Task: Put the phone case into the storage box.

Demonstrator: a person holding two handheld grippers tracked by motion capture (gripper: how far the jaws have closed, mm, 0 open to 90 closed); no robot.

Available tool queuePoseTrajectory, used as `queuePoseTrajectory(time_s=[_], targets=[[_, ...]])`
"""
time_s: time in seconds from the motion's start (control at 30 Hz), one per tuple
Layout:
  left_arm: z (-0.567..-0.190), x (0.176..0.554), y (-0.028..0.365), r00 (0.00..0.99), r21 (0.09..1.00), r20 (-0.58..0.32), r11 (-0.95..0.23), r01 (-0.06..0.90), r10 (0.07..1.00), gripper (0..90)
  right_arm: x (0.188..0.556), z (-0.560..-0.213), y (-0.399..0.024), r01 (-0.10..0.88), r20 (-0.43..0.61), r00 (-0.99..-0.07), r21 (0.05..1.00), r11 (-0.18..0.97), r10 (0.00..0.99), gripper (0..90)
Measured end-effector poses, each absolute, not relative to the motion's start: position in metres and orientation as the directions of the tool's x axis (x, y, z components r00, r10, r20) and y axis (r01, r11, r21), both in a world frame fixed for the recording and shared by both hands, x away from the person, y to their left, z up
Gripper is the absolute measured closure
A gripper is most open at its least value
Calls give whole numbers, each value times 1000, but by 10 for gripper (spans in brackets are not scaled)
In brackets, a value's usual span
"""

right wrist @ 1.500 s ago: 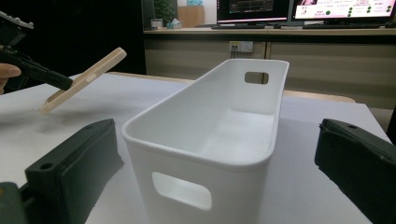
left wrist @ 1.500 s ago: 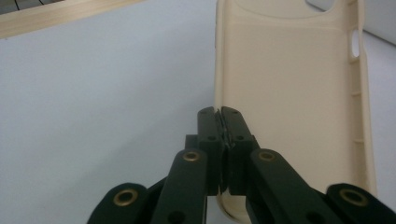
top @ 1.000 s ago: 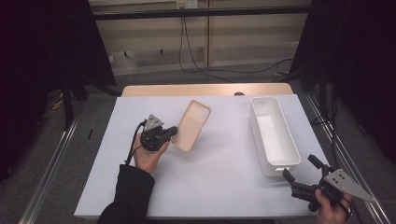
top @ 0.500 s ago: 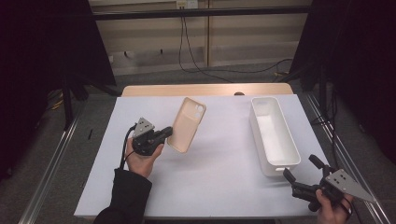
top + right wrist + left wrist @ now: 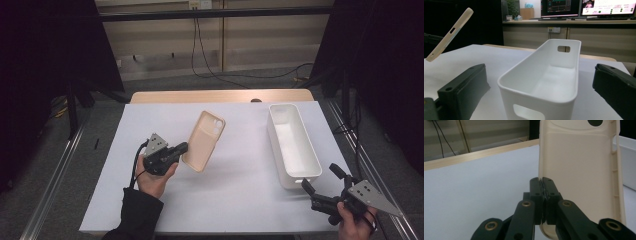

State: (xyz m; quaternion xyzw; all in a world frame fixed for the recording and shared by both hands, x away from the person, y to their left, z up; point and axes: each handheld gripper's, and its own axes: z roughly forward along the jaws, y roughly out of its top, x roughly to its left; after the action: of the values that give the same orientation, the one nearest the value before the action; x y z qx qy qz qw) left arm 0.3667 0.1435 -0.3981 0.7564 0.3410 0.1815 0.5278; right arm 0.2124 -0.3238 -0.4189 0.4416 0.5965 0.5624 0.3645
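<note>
Step in hand: transfer. Above the white bench point(image 5: 240, 200), beside the white bin point(image 5: 292, 145), the left tongs point(image 5: 182, 148) clamp the beige phone case point(image 5: 204, 140) by its edge, raised clear. Right tongs point(image 5: 325, 182) stand open, empty, flanking the bin's near end. Next move: carry the case over the bin, then release

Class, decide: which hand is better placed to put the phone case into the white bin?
Left: its tongs grip the phone case off the table. Right tongs are open by the white bin.

The left gripper point(image 5: 181, 148) has its jaws pinched together, held above the table; the right gripper point(image 5: 325, 181) rests low with jaws spread wide.
</note>
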Motion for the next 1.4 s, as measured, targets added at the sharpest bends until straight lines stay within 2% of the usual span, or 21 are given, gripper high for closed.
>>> queuePoseTrajectory(time_s=[0.1,0.43,0.7,0.87,1.1,1.4], targets=[[-397,363,142,709,925,-80,-212,315,701,880,212,-416,-319,126,82,-358,991,-39,930,0],[-398,352,133,728,926,-86,-215,310,680,879,219,-402,-297,121,37,-417,993,15,908,0],[-398,348,119,756,927,-81,-230,297,649,879,227,-394,-283,140,47,-458,990,19,888,0],[-397,346,114,766,928,-81,-232,291,637,879,236,-384,-262,127,27,-512,991,45,859,0],[-400,343,110,769,929,-72,-239,284,635,879,250,-388,-240,143,34,-533,989,50,846,0],[-402,344,106,769,929,-78,-233,287,634,879,267,-382,-217,161,70,-557,987,25,827,42]])
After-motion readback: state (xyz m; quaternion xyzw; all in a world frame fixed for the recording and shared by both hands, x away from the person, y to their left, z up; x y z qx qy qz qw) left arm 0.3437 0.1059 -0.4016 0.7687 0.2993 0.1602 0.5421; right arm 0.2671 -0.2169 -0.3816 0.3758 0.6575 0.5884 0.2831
